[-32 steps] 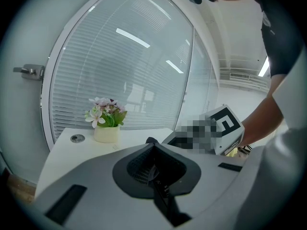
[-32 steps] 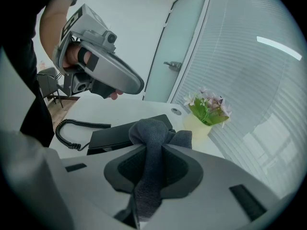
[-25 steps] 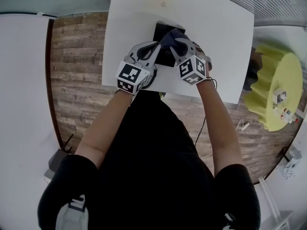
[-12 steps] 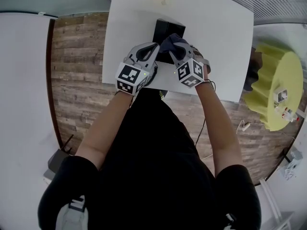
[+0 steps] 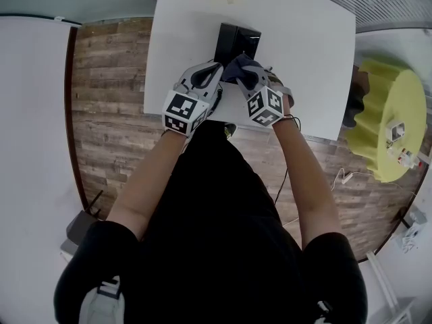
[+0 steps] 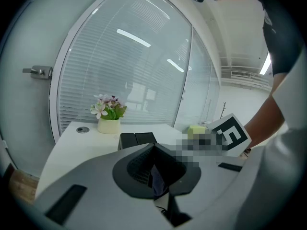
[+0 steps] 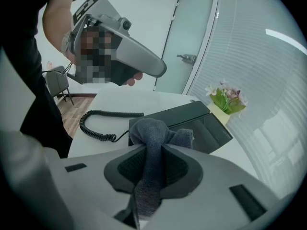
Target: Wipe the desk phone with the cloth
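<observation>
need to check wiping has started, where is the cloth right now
In the right gripper view the grey cloth is pinched in the right gripper, bunched at the near edge of the black desk phone, coiled cord to its left.

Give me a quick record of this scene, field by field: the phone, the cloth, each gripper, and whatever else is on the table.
Table: white
Desk phone: black, lying on the table, coiled cord trailing beside it
Cloth: grey, bunched, at the phone's near edge
Right gripper: fingers shut on the cloth
Left gripper: fingers together, nothing clearly held, left of the phone
Other: potted flowers at the table's far edge
</observation>
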{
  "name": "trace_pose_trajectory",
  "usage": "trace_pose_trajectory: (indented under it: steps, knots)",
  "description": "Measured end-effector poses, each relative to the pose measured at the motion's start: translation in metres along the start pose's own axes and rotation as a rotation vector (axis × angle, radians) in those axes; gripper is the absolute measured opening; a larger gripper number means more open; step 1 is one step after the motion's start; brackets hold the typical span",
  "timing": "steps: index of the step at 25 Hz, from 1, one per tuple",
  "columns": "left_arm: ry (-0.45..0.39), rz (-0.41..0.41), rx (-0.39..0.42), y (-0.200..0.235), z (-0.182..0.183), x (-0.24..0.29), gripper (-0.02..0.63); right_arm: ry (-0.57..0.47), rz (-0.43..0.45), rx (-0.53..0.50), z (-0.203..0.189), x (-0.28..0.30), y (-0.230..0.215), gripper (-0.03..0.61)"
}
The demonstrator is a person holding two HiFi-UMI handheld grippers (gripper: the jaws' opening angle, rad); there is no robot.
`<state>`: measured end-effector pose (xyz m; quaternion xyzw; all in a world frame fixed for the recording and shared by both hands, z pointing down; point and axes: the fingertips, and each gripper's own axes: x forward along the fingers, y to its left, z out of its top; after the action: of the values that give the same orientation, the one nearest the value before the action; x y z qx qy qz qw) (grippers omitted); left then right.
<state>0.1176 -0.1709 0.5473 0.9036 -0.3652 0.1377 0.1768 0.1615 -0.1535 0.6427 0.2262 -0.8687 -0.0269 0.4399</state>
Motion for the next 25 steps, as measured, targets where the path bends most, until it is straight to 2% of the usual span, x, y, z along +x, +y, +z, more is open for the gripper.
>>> trace_pose_trajectory:
  steps: [25]
  knots:
    - [0.003,0.019,0.003,-0.005,-0.017,-0.034,0.011,0.082,0.090,-0.011,-0.015,0.001,0.048,0.089]
